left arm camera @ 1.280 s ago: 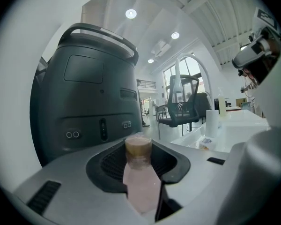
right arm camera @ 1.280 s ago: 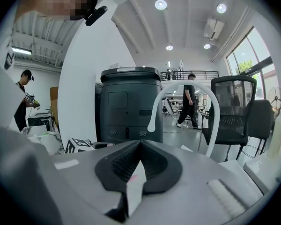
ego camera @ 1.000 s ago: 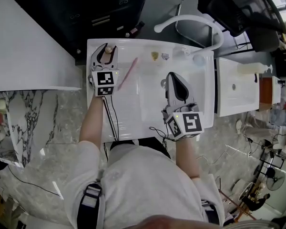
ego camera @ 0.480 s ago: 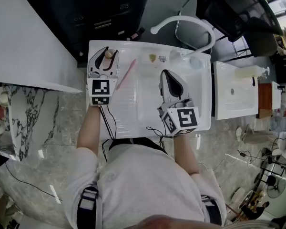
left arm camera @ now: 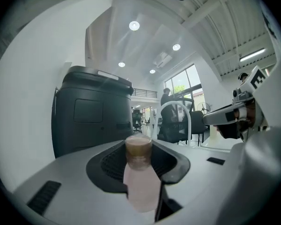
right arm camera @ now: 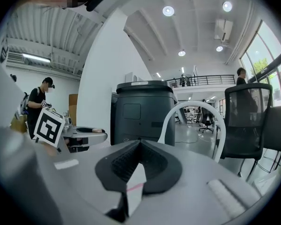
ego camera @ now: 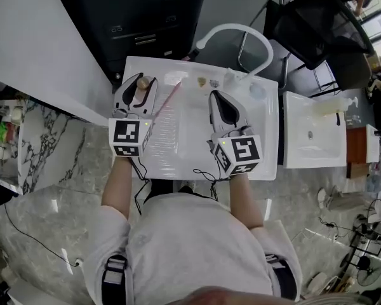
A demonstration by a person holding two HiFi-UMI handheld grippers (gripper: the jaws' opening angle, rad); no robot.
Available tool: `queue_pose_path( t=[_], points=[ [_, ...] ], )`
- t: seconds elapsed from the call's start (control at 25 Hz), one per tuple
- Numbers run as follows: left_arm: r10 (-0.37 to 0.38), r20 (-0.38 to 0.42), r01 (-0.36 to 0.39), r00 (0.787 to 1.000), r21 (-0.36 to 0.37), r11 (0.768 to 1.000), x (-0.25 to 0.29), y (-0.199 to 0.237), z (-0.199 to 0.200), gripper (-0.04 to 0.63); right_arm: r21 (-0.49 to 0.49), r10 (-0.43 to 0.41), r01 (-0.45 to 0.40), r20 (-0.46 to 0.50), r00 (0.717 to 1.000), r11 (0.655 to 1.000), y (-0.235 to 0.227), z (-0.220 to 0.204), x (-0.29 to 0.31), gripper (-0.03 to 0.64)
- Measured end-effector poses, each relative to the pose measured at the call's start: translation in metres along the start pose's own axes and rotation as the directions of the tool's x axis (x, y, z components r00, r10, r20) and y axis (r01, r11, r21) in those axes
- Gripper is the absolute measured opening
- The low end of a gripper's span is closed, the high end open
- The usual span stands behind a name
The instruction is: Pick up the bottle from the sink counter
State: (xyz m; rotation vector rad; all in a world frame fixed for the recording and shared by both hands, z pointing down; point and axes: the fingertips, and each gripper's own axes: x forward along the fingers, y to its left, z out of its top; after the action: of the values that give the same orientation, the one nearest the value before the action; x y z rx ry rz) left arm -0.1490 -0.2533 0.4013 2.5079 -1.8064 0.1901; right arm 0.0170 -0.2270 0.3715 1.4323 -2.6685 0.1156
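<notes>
The white sink counter (ego camera: 270, 142) sits under a curved faucet (ego camera: 241, 30), with a dark cabinet (ego camera: 152, 24) behind it. Over its far left corner the left gripper (ego camera: 141, 80) is clamped on the pale bottle (left arm camera: 140, 172), brown cap up. Compared with a second ago, that gripper looks slightly nearer the person and higher, so the bottle seems to be off the counter and the pick-up nearly done. The right gripper (ego camera: 217, 100) drifts over the basin, its jaws pressed together on nothing.
</notes>
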Motion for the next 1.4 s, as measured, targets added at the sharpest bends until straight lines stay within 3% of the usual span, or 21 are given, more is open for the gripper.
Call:
queue_pose_path(
  t=[0.64,1.4],
  points=[
    [0.115,0.054,-0.114,0.992,-0.022,0.993,-0.078,-0.041,0.058,0.138,-0.061,0.048,-0.043,0.071,0.996,0.997,-0.015,0.034,-0.051,0.011],
    [0.215,0.087,-0.215,0.973,-0.005,0.977,-0.139,-0.084,0.088,0.138,-0.056,0.093,-0.085,0.18,0.979,0.995,-0.022,0.054,-0.111,0.011]
  ],
)
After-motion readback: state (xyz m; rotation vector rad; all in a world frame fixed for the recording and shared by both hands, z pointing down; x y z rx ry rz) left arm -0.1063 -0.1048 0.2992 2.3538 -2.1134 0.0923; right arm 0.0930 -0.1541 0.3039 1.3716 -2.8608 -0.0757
